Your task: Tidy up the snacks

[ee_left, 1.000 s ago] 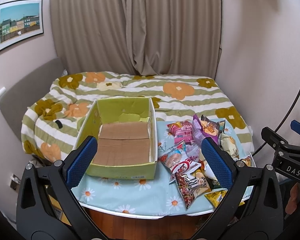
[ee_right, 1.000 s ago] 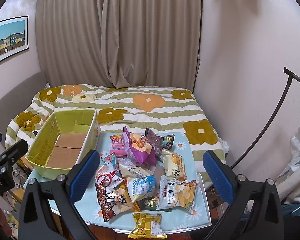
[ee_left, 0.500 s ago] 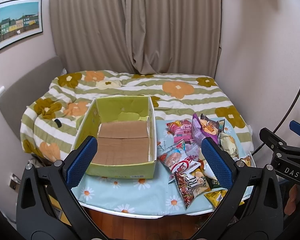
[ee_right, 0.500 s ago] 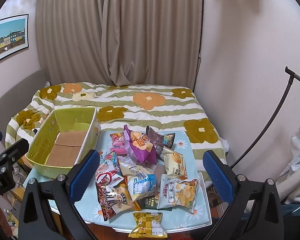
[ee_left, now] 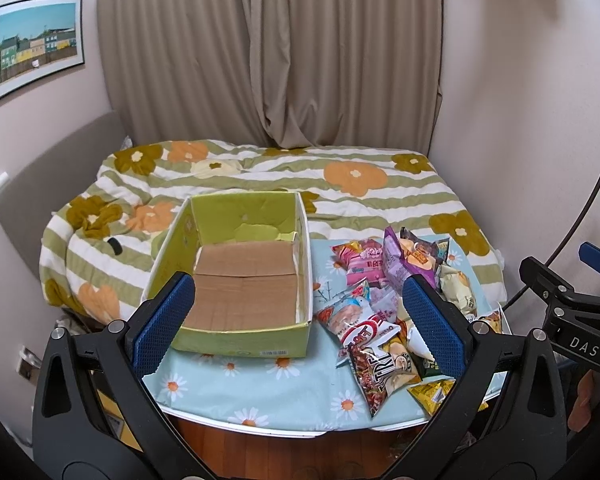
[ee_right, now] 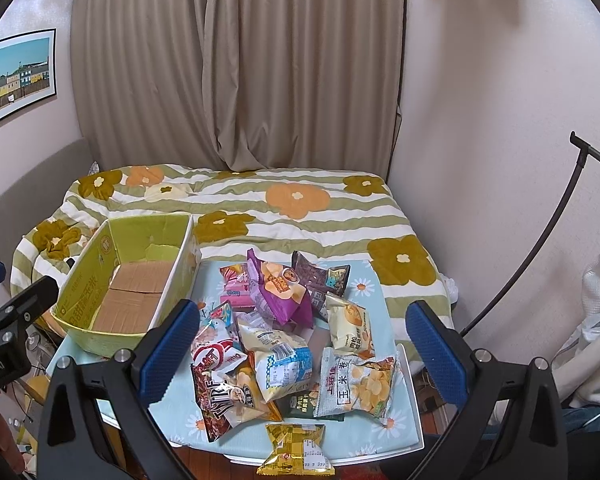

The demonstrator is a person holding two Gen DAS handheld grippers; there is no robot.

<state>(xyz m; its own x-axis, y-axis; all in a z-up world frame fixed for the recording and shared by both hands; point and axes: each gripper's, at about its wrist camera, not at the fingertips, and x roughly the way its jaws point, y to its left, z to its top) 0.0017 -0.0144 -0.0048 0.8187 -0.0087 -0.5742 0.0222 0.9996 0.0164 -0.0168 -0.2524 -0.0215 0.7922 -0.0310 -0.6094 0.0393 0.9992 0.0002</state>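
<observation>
Nothing packed yet: our green cardboard box (ee_left: 242,280) sits empty, the heap of crinkly snack packets (ee_right: 284,332) untouched, both grippers' jaws spread wide.

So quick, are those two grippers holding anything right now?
Left gripper: open, holding nothing.
Right gripper: open, holding nothing.

Behind the table (ee_left: 228,394), a bed with a flowered, striped quilt (ee_left: 268,184). Beige curtains (ee_right: 236,72) beyond. On the left wall, a framed picture (ee_left: 36,44) of coloured houses.
</observation>
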